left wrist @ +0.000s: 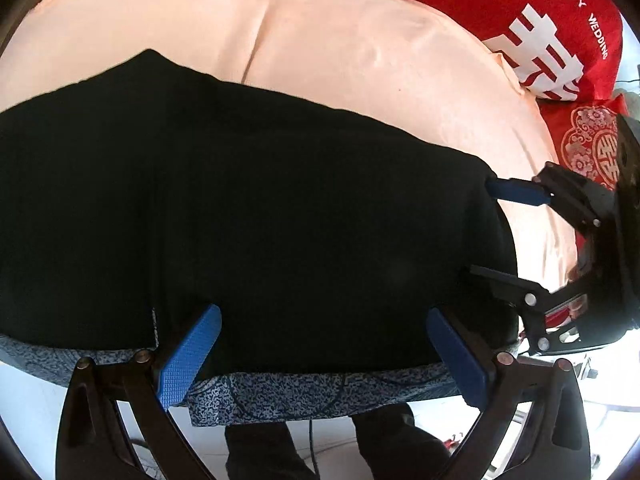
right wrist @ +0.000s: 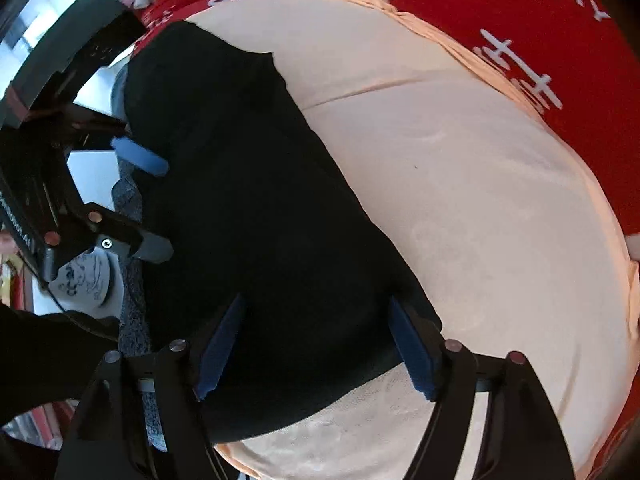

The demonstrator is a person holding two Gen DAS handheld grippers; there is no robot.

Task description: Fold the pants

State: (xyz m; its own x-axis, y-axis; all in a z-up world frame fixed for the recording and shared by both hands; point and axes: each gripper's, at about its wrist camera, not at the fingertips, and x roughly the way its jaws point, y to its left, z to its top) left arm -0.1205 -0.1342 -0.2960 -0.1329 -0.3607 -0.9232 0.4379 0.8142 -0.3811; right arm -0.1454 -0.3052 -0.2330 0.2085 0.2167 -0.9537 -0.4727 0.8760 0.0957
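Two grippers, left gripper (left wrist: 320,344) and right gripper (right wrist: 316,344), jaws spread over black pants (left wrist: 260,208) at bed edge (left wrist: 320,392).

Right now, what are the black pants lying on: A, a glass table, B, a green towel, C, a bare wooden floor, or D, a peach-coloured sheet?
D: the black pants lie spread on the peach-coloured sheet, which shows bare beyond their edge in both wrist views.

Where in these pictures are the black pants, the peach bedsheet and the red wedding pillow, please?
black pants (left wrist: 280,208): left wrist view, middle of the flat dark cloth.
peach bedsheet (right wrist: 480,200): right wrist view, bare stretch right of the pants.
red wedding pillow (left wrist: 560,40): left wrist view, red face beside the white lettering.
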